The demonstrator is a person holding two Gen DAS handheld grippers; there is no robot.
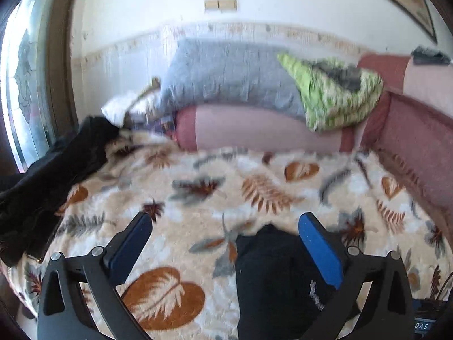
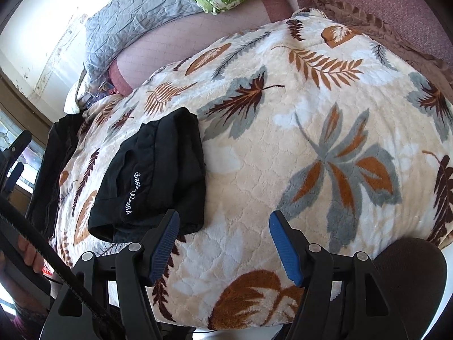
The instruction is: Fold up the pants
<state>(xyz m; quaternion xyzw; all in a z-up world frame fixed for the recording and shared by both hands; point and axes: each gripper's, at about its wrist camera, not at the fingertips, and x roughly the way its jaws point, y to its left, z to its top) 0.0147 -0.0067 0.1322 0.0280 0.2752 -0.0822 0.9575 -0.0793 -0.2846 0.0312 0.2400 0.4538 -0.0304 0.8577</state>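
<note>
Both grippers, left gripper (image 1: 226, 226) and right gripper (image 2: 223, 221), gaped empty over the limp, light black pants (image 2: 153, 175) (I'd pinch a folded edge).

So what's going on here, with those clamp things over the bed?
A person holds a two-finger gripper in each hand and is folding pants. The black pants lie folded in a compact bundle on the leaf-patterned blanket. Both the left gripper and right gripper are open and hold nothing. More dark clothing waits at the bed's edge.
</note>
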